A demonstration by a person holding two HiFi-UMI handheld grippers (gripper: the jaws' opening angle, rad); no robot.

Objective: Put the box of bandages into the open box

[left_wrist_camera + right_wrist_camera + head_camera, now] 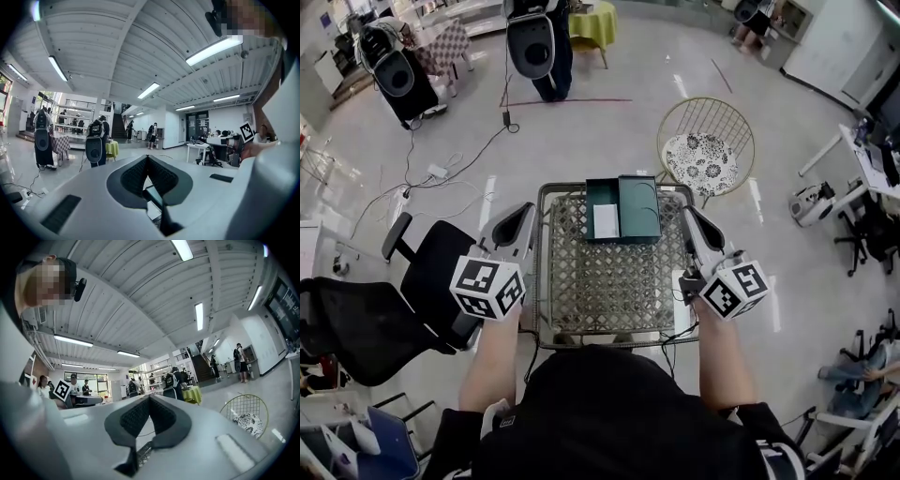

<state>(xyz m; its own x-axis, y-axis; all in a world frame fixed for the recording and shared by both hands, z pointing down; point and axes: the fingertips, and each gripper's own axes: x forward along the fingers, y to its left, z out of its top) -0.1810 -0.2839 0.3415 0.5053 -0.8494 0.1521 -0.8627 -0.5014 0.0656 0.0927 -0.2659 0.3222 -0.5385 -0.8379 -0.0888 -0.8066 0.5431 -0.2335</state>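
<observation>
Both claws are held beside the worktop [546, 281], one at each side edge, tips tilted upward and away from the person. Left claw [525, 210]: the jaws are seen brought together in its own view, pads meeting at the tip, with nothing between them. Right claw [690, 214]: the jaws are likewise closed tip to tip, and nothing is held. The open box [639, 212], dark green and laid out as two halves, is found ahead of and between the two claws, at the far edge of the worktop. A flat white rectangle, taken to be the box of bandages [606, 221], is seen lying in the half nearer the left claw, so the placing is judged done or all but done. No print can be read at this range. The carton is judged light and stiff-walled but easily dented if pinched hard, with smooth faces that may slide between the pads. If it has to be shifted, hold is best taken across its two long edges, near the middle, with the pressure kept gentle. Lying flat in the tray, with the wall just beside it, little room is left for a pad on that side. A tilt onto one edge is judged needed first.
</observation>
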